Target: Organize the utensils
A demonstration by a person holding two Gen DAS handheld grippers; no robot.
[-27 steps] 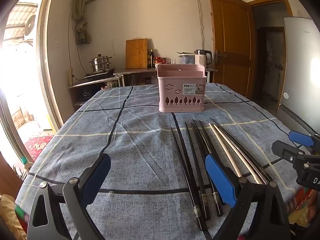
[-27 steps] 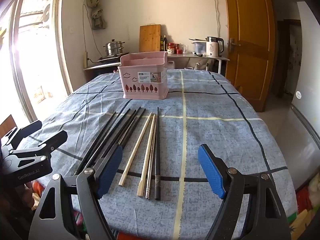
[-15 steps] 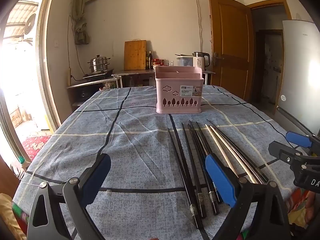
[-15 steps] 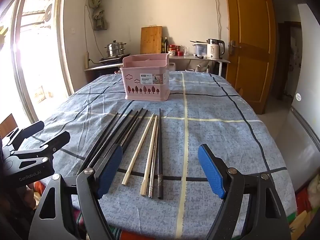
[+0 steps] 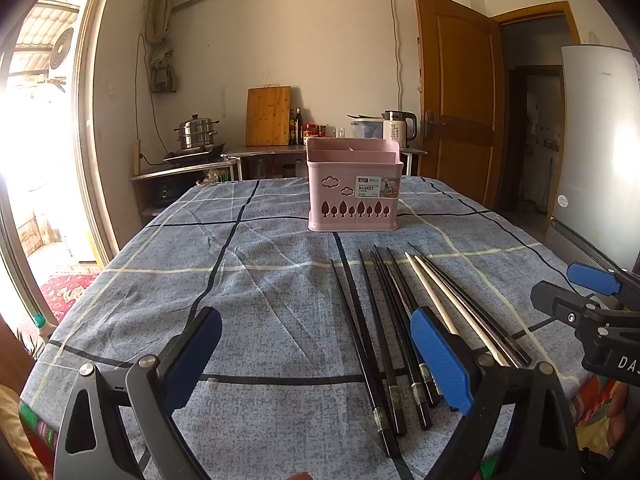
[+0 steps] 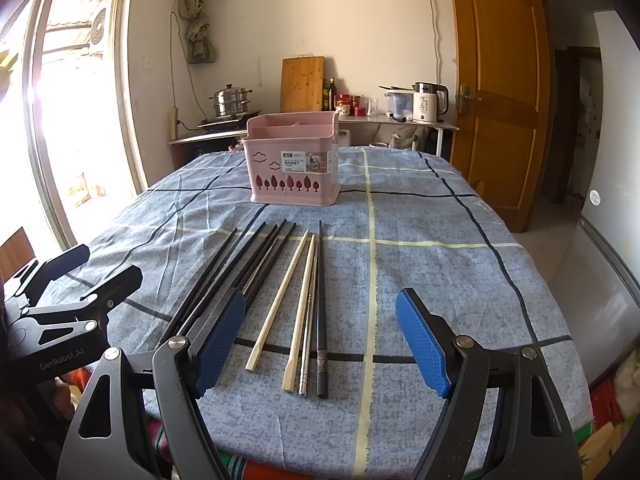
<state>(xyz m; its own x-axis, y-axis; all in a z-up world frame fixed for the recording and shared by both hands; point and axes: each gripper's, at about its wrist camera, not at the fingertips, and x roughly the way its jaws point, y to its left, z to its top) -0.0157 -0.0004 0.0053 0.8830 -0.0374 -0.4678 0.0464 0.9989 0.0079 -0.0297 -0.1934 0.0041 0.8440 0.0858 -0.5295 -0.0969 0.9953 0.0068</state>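
A pink utensil basket (image 5: pixel 354 190) (image 6: pixel 294 160) stands upright near the far side of the table, its compartments showing nothing inside. Several chopsticks lie side by side on the blue checked cloth: black ones (image 5: pixel 380 328) (image 6: pixel 240 272), two pale wooden ones (image 6: pixel 288 292) (image 5: pixel 434 300), a thin metal pair (image 6: pixel 310 320) and a dark one (image 6: pixel 321 300). My left gripper (image 5: pixel 316 360) hovers open over the near edge, left of the black chopsticks, nothing between its fingers. My right gripper (image 6: pixel 320 340) is open above the handle ends of the wooden and metal chopsticks, not touching them.
The table (image 5: pixel 160 280) drops off at the near edge, where a colourful cloth hangs. A counter (image 5: pixel 260 152) with a steamer pot, cutting board and kettle lines the back wall. A grey fridge (image 5: pixel 596 152) and a wooden door (image 5: pixel 456 100) stand to the right.
Both views have tilted up slightly and drawn back a little, so the basket and chopsticks sit lower in frame. Both grippers stay open and nothing on the table moved.
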